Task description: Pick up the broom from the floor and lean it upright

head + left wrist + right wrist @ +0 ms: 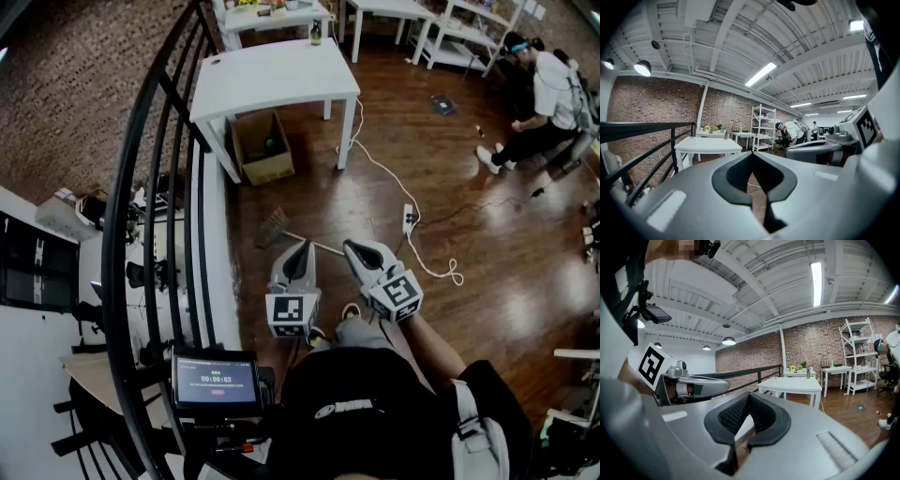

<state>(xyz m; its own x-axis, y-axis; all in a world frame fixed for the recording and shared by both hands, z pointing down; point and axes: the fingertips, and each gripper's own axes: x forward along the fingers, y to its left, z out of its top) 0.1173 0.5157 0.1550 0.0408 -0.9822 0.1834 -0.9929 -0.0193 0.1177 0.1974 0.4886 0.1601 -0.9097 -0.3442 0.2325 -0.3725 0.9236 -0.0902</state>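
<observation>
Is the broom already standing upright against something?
No, the broom lies flat on the wooden floor, a little in front of the cardboard box by the white table.

A dark wooden floor (487, 216) is seen, bounded by a brick wall (75, 75) and a black railing (131, 206); white tables (272, 80) are set near it, lit by ceiling strip lights (761, 74)

Glossy wood floor (506, 234), matt white table (272, 80)
</observation>
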